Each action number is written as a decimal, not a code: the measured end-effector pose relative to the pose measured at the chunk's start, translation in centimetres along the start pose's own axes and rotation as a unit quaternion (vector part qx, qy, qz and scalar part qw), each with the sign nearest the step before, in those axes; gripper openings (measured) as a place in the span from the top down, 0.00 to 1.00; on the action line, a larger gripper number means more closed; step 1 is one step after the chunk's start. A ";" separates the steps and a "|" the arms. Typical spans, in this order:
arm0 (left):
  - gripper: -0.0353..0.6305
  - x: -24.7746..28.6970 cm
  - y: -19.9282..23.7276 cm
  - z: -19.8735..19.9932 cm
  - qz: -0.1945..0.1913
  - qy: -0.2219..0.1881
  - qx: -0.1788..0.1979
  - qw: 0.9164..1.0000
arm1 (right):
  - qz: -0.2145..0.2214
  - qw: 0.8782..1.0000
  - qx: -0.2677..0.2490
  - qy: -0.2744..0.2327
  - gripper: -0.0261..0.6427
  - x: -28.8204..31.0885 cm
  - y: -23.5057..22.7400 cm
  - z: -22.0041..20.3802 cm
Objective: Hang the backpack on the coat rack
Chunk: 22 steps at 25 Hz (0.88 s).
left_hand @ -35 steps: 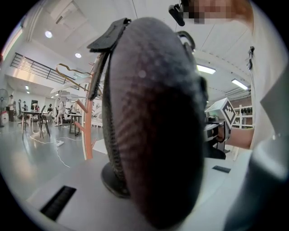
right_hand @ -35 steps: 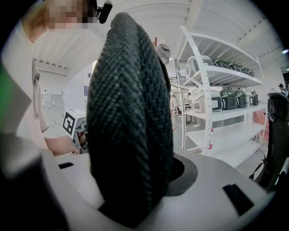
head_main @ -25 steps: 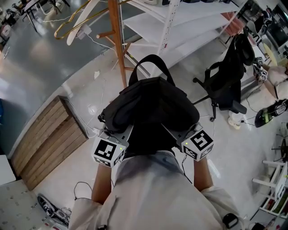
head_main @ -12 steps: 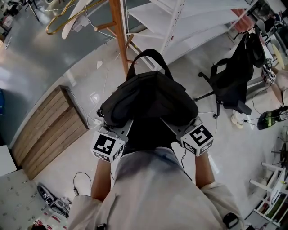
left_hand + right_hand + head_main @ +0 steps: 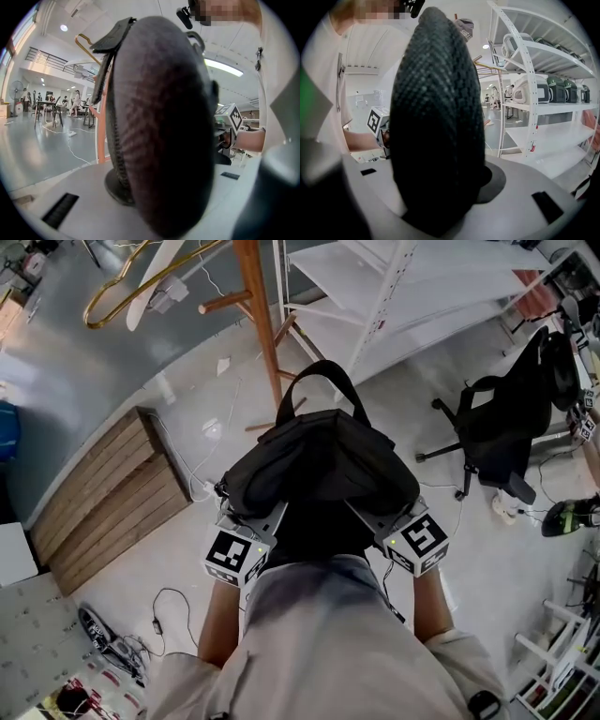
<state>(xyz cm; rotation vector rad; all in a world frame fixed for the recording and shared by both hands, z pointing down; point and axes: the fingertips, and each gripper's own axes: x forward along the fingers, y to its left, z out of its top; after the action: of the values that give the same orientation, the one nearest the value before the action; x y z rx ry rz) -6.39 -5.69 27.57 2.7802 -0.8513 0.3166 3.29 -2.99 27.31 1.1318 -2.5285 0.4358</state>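
Observation:
The black backpack [image 5: 319, 465] hangs in the air in front of the person, its carry loop [image 5: 317, 381] pointing toward the wooden coat rack [image 5: 262, 324]. My left gripper [image 5: 258, 514] is shut on the bag's left side and my right gripper [image 5: 377, 512] on its right side. In the left gripper view the dark fabric [image 5: 159, 131] fills the space between the jaws of the left gripper [image 5: 154, 197], with the rack's orange pole [image 5: 101, 136] behind it. The right gripper view shows the woven bag [image 5: 436, 122] clamped the same way in the right gripper [image 5: 440, 197].
A slatted wooden crate [image 5: 103, 493] lies on the floor to the left. White shelving [image 5: 412, 287] stands behind the rack and a black office chair [image 5: 511, 427] at the right. A gold hanger [image 5: 141, 277] hangs on the rack. Cables [image 5: 173, 615] trail over the floor.
Both grippers have sunk a little with the backpack and sit slightly right and lower in the head view. The rack's pole has shifted right in the picture. Both grips are unchanged.

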 end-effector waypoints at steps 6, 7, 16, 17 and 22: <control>0.80 1.3 0.9 -1.3 0.012 0.018 -0.013 1.000 | 0.019 1.000 0.003 0.010 0.67 1.3 -1.5 -1.1; 0.80 1.5 1.1 -1.5 0.013 0.021 -0.015 1.000 | 0.022 1.000 0.005 0.011 0.67 1.6 -1.7 -1.3; 0.79 2.6 2.3 -2.6 0.035 0.037 -0.029 0.998 | 0.044 0.999 0.019 0.026 0.67 3.2 -3.0 -2.3; 0.79 2.8 2.4 -2.9 0.035 0.039 -0.030 0.998 | 0.046 0.998 0.020 0.028 0.67 3.4 -3.2 -2.5; 0.79 3.7 3.0 -4.2 0.041 0.052 -0.034 0.997 | 0.050 0.998 0.028 0.036 0.67 4.4 -4.1 -3.6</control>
<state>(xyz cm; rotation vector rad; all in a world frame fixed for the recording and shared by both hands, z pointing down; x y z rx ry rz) -5.71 -8.89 33.00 2.6461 -0.9345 0.4332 4.27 -6.98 32.94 0.9939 -2.5321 0.5668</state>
